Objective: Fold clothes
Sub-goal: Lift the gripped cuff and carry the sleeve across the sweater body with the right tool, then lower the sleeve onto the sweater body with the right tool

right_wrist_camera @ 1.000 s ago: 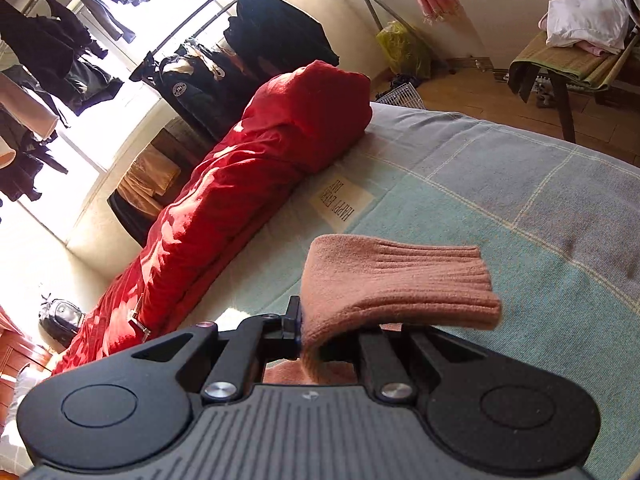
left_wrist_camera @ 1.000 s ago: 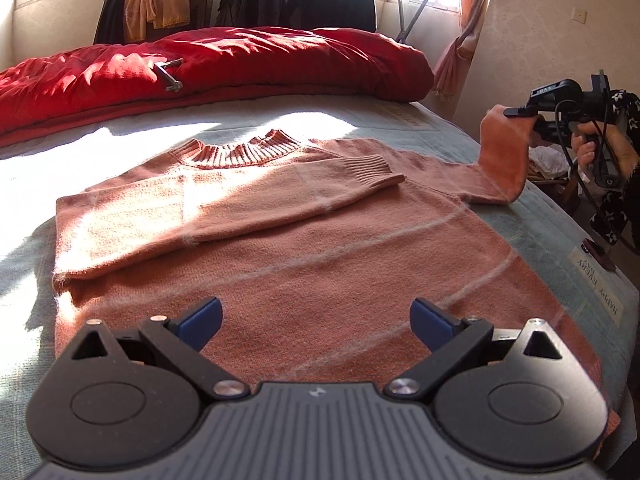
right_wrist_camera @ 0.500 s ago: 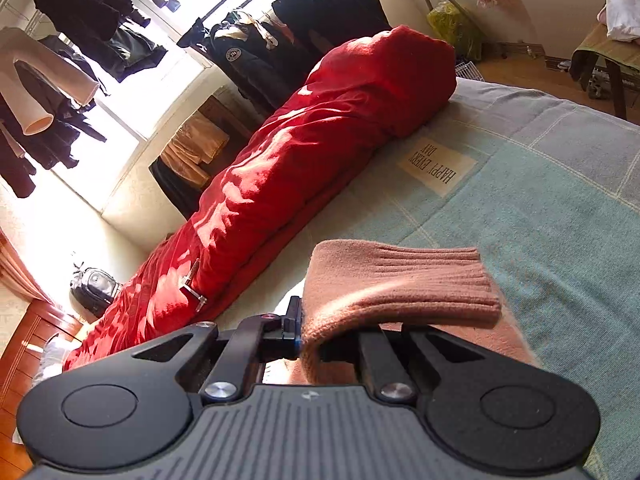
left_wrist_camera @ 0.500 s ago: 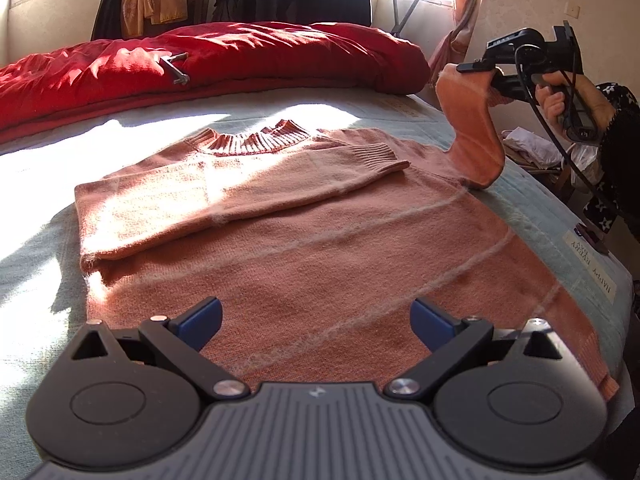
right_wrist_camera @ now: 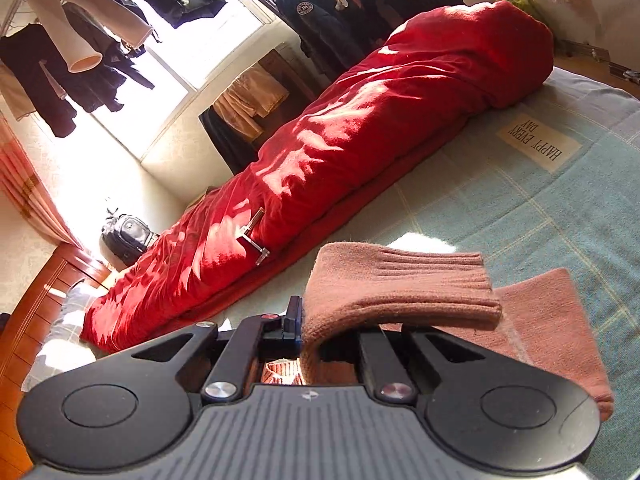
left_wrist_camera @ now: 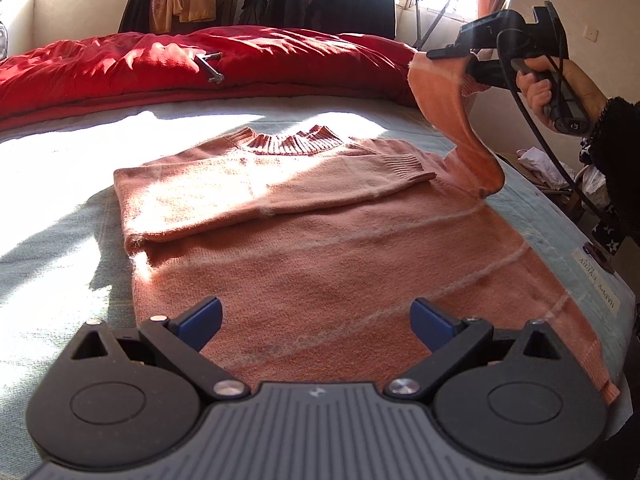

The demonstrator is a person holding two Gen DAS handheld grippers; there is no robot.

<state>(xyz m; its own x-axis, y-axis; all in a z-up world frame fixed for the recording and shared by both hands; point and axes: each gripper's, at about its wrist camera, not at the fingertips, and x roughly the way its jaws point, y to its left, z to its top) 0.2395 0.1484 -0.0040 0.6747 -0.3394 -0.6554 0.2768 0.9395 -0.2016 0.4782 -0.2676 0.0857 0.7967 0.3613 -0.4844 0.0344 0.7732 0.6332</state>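
Note:
A salmon-pink sweater (left_wrist_camera: 320,248) with thin pale stripes lies flat on the bed, collar toward the far side. Its left sleeve (left_wrist_camera: 256,196) is folded across the chest. My left gripper (left_wrist_camera: 316,318) hovers open over the hem, with nothing between its blue pads. At the upper right my right gripper (left_wrist_camera: 460,64), held by a hand (left_wrist_camera: 552,88), is shut on the other sleeve (left_wrist_camera: 452,120) and holds it up off the bed. In the right wrist view the ribbed cuff (right_wrist_camera: 400,284) drapes over that gripper (right_wrist_camera: 316,332), hiding its tips.
A red duvet (left_wrist_camera: 200,64) is rolled along the bed's far side. The pale green bed cover (left_wrist_camera: 48,240) carries a printed label (left_wrist_camera: 596,284) near the right edge. Dark clothes hang on a rack (left_wrist_camera: 332,0) by the window. A low table with laundry (left_wrist_camera: 536,160) stands beyond the bed at right.
My right gripper has carried the sleeve up and leftward, in over the sweater's shoulder. The left gripper drifted slightly sideways over the hem and stayed open.

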